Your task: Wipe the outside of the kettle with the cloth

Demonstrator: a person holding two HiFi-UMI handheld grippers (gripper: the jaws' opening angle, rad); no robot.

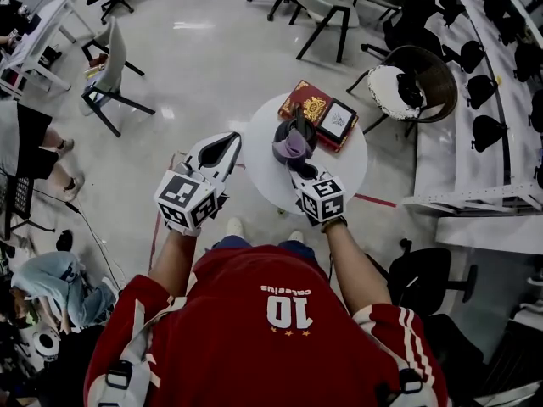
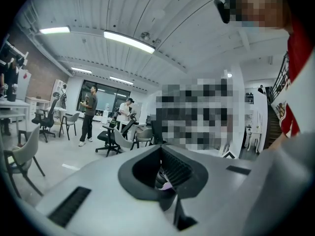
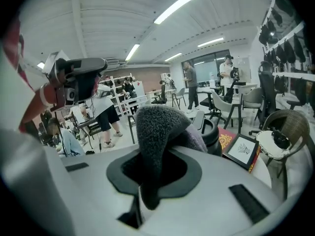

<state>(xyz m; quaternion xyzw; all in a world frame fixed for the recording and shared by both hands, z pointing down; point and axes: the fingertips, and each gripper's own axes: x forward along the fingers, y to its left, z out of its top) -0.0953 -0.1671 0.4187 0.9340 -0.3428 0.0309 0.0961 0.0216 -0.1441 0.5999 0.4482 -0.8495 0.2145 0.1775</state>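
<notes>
A dark kettle [image 1: 296, 136] stands on the small round white table [image 1: 261, 175], with a grey and purple cloth [image 1: 294, 147] draped against its near side. My right gripper [image 1: 299, 170] is shut on the cloth [image 3: 158, 131] and holds it up by the kettle [image 3: 216, 137], whose black rim shows just behind. My left gripper [image 1: 222, 151] hangs over the table's left edge, apart from the kettle, with its jaws shut and nothing between them. In the left gripper view, only a sliver of the kettle and purple cloth shows past that gripper [image 2: 165, 182].
A red patterned book [image 1: 307, 103] and a framed picture [image 1: 337, 120] lie on the table's far side behind the kettle. A wicker chair [image 1: 424, 81] stands to the right, and grey chairs [image 1: 110, 70] to the left and far side. People stand in the background.
</notes>
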